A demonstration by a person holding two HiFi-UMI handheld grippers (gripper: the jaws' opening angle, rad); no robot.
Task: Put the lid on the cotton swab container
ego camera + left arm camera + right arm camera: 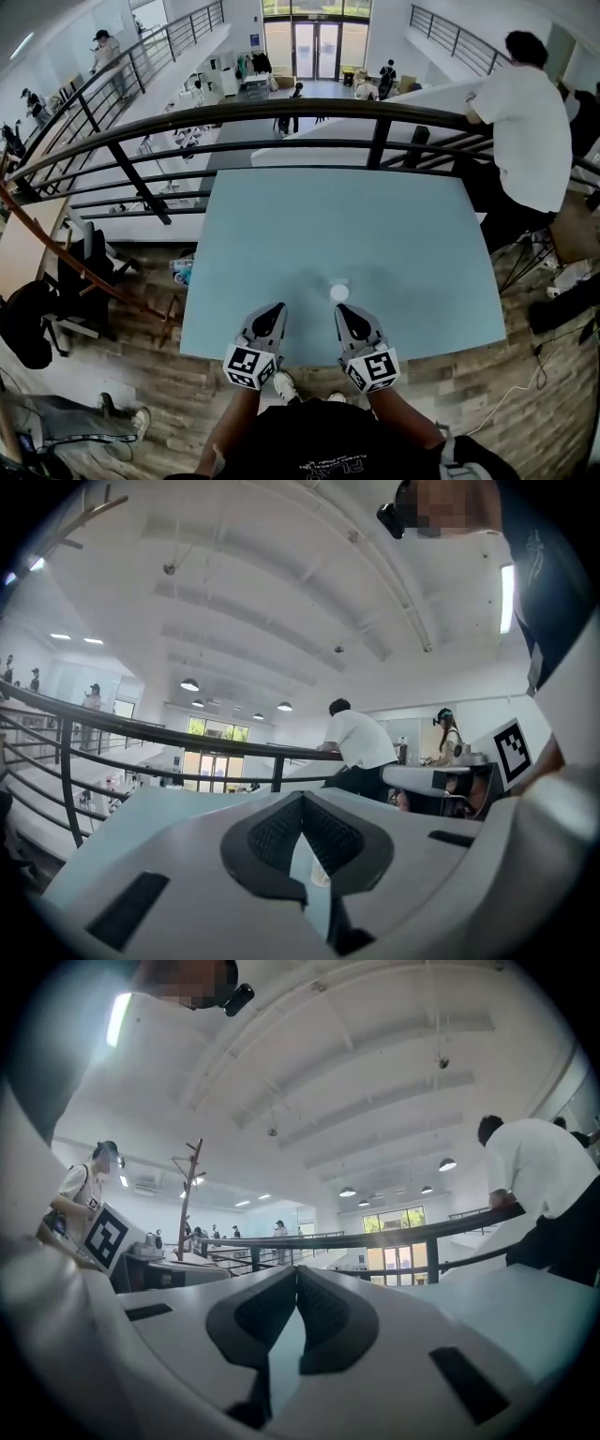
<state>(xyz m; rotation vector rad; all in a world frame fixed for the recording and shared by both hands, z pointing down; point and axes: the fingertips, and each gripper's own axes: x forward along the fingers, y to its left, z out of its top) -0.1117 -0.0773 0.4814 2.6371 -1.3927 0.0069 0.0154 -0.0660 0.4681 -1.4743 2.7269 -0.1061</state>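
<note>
Made out the cotton swab container point(339, 293) in the head view only as a small white spot on the surface point(281, 234), too small to tell lid from body, or capped from uncapped. Caught just a pale sliver of the cotton swab container point(320, 872) in the left gripper view, through the slit under the meeting tips of the left claw point(302, 796), masked otherwise by its dark pads point(272, 841). Lost both hands beneath the left claw and the right claw point(340, 310).

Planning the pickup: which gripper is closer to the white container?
The right gripper, just short of the container; the left gripper is offset sideways.
</note>
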